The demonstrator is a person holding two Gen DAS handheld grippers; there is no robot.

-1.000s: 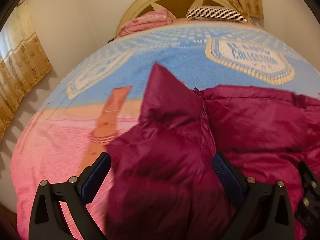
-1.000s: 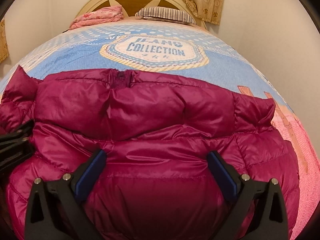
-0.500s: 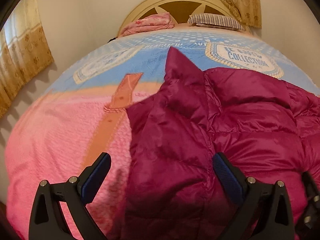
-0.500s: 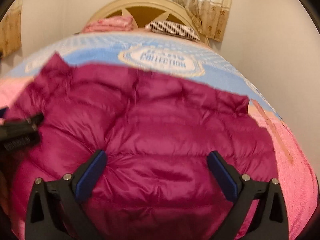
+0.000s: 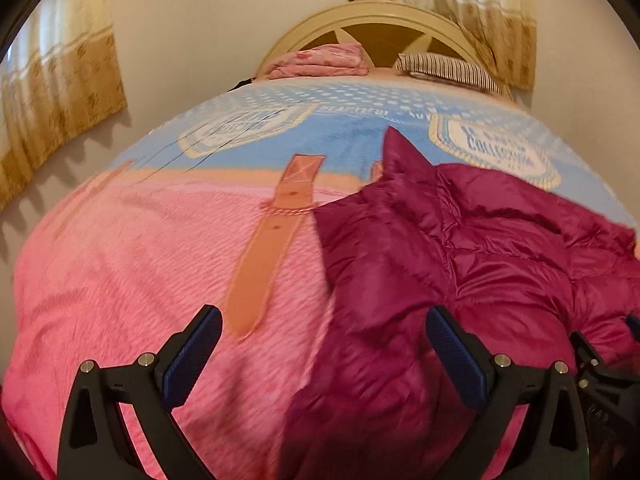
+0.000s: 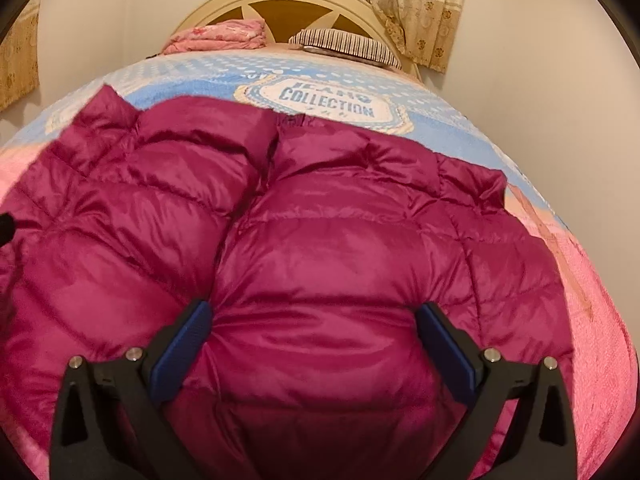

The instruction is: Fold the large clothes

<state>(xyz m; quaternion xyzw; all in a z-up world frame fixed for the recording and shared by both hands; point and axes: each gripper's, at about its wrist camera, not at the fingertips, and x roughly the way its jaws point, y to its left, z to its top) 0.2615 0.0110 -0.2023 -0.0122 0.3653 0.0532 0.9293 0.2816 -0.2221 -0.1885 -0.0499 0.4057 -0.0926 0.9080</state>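
A magenta quilted puffer jacket (image 6: 320, 248) lies spread on the bed, collar toward the headboard. In the left wrist view the jacket (image 5: 472, 264) fills the right half, one corner sticking up. My left gripper (image 5: 322, 344) is open and empty, above the jacket's left edge and the pink blanket. My right gripper (image 6: 314, 336) is open and empty, above the middle of the jacket's lower part. The right gripper's body shows at the left wrist view's right edge.
The bed has a pink and blue blanket (image 5: 140, 272) with a "Jeans Collection" print (image 6: 326, 100). At the headboard (image 6: 280, 0) lie a folded pink quilt (image 6: 218, 38) and a striped pillow (image 6: 346, 44). Walls and curtains flank the bed.
Both grippers have pulled back and up from the jacket. The left one has shifted left, so more pink blanket shows. The jacket now lies flatter and more spread.
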